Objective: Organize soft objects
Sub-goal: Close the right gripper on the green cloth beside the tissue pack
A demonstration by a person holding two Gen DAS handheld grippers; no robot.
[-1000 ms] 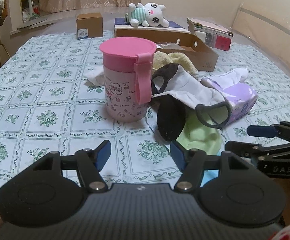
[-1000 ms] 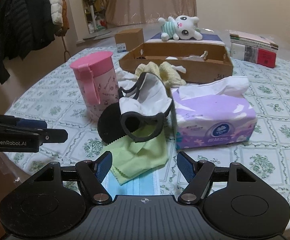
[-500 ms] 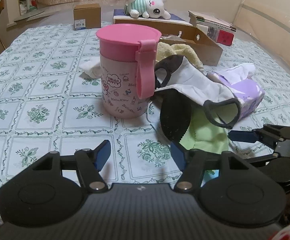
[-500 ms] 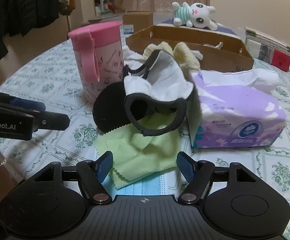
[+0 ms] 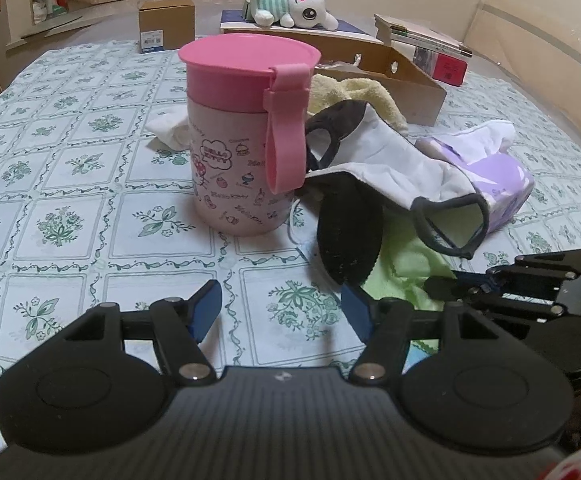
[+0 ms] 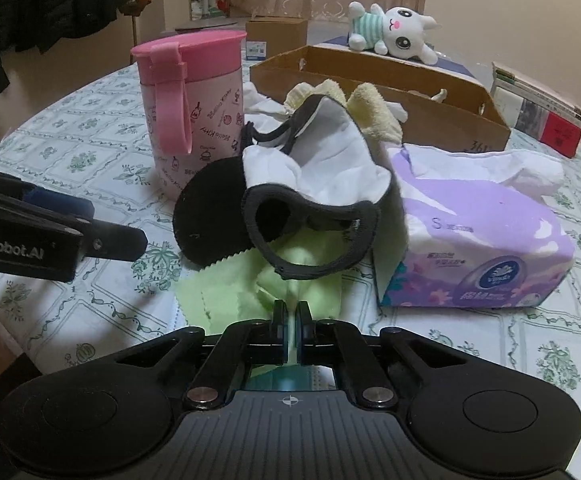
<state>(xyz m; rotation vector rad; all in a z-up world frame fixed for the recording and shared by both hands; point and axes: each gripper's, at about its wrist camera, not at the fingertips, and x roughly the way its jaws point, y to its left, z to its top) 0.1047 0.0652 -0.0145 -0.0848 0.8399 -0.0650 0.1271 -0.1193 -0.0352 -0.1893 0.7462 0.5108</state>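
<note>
The left gripper [image 5: 280,306], jaws apart, hovers at 6 o'clock of the pink lidded plastic cup [image 5: 246,136]. The right gripper [image 6: 290,320] is pinched on the near edge of the lime-green microfibre cloth [image 6: 226,292], under the black-and-white fabric mask [image 6: 310,200]; draw it out low and slowly so the mask slides off.

I see a pale green cleaning cloth [image 6: 230,292] with zigzag-cut edges lying crumpled on the tablecloth, its near fold pinched between my right gripper's [image 6: 290,314] closed fingers. A black-and-white fabric face mask [image 6: 310,196] with dark ear loops drapes over the cloth's far side and leans against the purple tissue pack [image 6: 470,236]. A blue surgical mask [image 6: 290,380] lies flat under the cloth's near edge. A yellow towel [image 6: 370,112] sits bunched behind them.
</note>
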